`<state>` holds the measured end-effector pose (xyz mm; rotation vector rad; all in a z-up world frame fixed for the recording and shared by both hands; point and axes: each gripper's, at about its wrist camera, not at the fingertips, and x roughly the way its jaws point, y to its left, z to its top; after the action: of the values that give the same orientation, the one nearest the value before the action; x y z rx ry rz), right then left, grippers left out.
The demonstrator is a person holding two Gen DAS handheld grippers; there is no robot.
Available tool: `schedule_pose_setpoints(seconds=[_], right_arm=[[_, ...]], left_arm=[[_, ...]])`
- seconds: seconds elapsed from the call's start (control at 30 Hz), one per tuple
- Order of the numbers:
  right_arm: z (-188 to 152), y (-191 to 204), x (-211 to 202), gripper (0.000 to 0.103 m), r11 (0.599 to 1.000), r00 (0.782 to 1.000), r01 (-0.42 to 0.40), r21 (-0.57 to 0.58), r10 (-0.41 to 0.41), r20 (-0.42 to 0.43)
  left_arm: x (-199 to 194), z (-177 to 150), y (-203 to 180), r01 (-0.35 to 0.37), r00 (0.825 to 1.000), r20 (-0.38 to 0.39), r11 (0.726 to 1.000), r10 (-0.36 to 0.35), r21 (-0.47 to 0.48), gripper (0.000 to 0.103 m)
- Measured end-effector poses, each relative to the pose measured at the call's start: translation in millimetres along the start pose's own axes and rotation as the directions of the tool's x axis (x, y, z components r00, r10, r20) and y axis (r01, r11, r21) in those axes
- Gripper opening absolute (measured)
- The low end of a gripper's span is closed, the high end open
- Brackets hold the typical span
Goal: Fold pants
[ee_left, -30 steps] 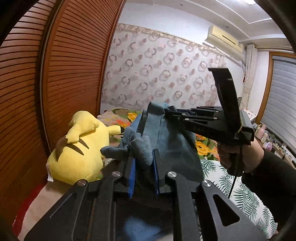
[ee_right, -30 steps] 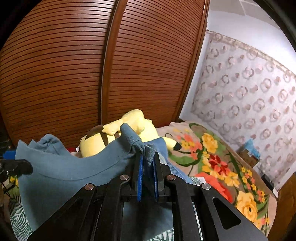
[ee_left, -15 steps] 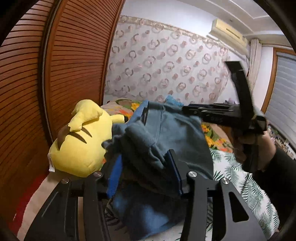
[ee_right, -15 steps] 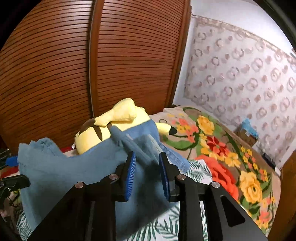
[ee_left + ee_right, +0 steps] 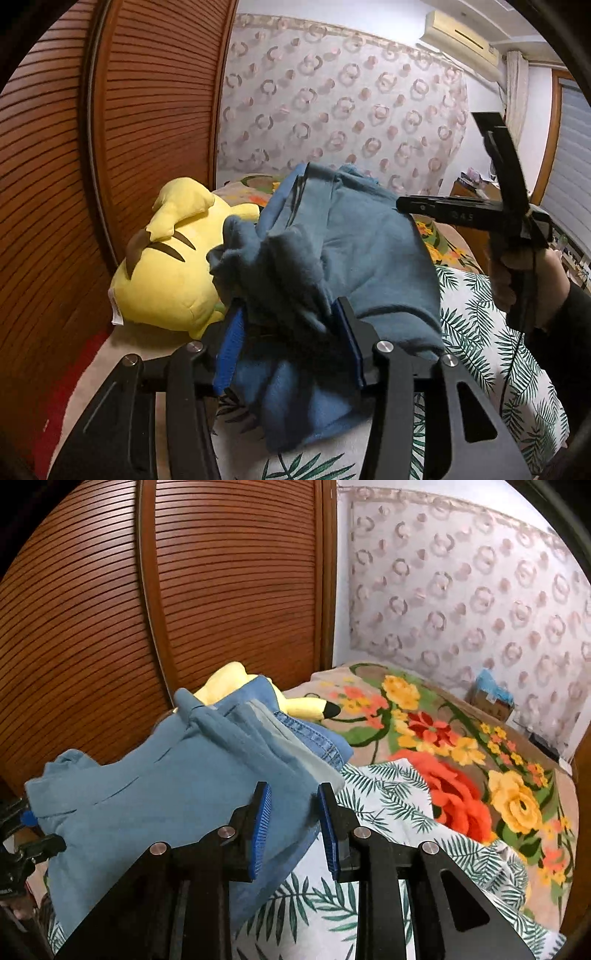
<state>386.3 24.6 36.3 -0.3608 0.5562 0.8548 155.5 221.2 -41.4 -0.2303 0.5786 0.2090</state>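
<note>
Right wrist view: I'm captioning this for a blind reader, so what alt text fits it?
The open right claw sits over the edge of blue pants heaped on a leaf-print sheet. A yellow plush toy lies behind, beside a slatted wooden door and a floral blanket.

Yellow plush toy (image 5: 173,273) at bed's wardrobe-side edge; floral blanket (image 5: 461,760); leaf-print sheet (image 5: 388,805); slatted wardrobe doors (image 5: 229,590).

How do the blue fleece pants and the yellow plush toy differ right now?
The blue fleece pants are a rumpled, limp heap; the yellow plush toy is rounded and stuffed. The pants lie between the open left gripper pads; nothing is at the toy. The pants partly overlap the toy. Both rest on the bed.
</note>
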Motion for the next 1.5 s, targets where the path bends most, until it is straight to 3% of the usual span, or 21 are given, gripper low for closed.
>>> schedule_pose_setpoints(seconds=[0.3,0.37,0.5,0.57,0.77,0.97,1.03,1.23,1.5], right_arm=[[-50.5,27.2,-67.9,0.027,0.998,0.999,0.014,0.054,-0.017,0.049],[-64.5,34.0,-84.7,0.027,0.998,0.998,0.02,0.063,-0.024,0.059],[-90.7,44.8,-117.3,0.03,0.996,0.997,0.045,0.082,-0.05,0.061],[-102.2,49.3,-134.7,0.032,0.994,0.995,0.061,0.096,-0.068,0.067],[-132.5,63.4,-181.3,0.044,0.987,0.991,0.088,0.134,-0.1,0.085],[-159.1,77.0,-213.9,0.059,0.973,0.984,0.142,0.181,-0.159,0.083],[-166.4,82.3,-224.5,0.069,0.965,0.979,0.174,0.194,-0.192,0.073],[-189.4,96.7,-257.0,0.07,0.941,0.965,0.226,0.252,-0.251,0.071],[-216.9,134.8,-295.3,0.07,0.903,0.931,0.328,0.278,-0.359,0.068]], left_arm=[[-24.3,-5.5,-20.0,0.014,1.0,0.003,0.998,-0.014,0.067,0.052],[-30.1,-7.1,-24.9,0.023,1.0,0.005,0.997,-0.024,0.08,0.075],[-43.8,-12.2,-37.7,0.052,0.999,0.009,0.992,-0.053,0.112,0.079],[-47.6,-15.2,-43.5,0.062,0.998,0.008,0.99,-0.064,0.124,0.089],[-62.9,-27.1,-66.2,0.102,0.994,0.009,0.98,-0.105,0.168,0.102],[-74.6,-38.2,-85.3,0.136,0.99,0.003,0.972,-0.139,0.194,0.102],[-78.3,-41.7,-92.4,0.148,0.988,0.001,0.967,-0.151,0.205,0.102],[-86.1,-54.5,-117.0,0.159,0.987,-0.014,0.956,-0.161,0.248,0.102],[-99.0,-75.5,-143.8,0.173,0.984,-0.014,0.952,-0.175,0.255,0.102]])
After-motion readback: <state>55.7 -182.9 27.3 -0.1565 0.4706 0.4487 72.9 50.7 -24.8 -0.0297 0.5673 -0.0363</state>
